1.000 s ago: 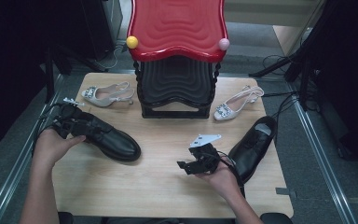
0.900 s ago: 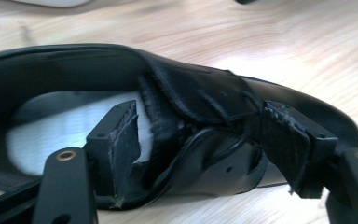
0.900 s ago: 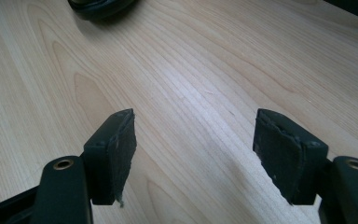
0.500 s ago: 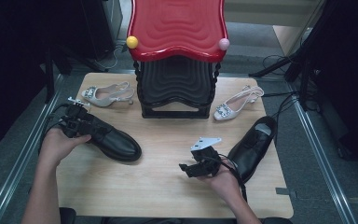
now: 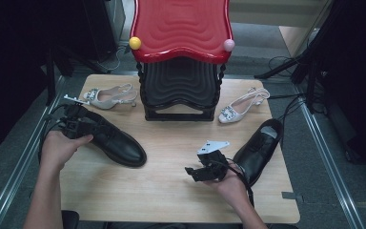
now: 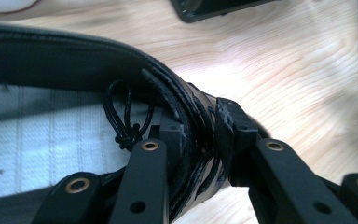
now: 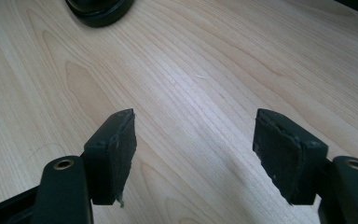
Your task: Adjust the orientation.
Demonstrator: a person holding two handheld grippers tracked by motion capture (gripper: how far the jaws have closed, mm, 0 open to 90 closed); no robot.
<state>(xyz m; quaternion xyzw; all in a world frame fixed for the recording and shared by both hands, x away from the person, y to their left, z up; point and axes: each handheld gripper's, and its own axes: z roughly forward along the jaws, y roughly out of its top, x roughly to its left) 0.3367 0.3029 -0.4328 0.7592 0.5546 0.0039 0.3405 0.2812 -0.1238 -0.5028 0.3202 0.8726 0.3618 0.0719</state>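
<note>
A black leather lace-up shoe [image 5: 114, 143] lies on the wooden table [image 5: 171, 191] at the left, toe toward the middle. My left gripper [image 5: 78, 125] is shut on the shoe's side wall [image 6: 200, 126] at its opening, one jaw inside by the knotted lace [image 6: 126, 135], one outside. A second black shoe [image 5: 259, 148] lies at the right. Beside its toe, my right gripper [image 5: 202, 169] hovers low over bare wood, open with nothing between its pads [image 7: 116, 149].
A red and black stacked shoe rack [image 5: 181, 57] stands at the back centre. A silver slingback heel [image 5: 107, 97] lies at its left and a pale one [image 5: 240, 106] at its right. Bare wood spans the front middle. Metal rails [image 5: 324, 157] border the table.
The left hand and gripper have shifted a little toward the shoe's heel end, still clamped on it. The right gripper has edged slightly right and stays open.
</note>
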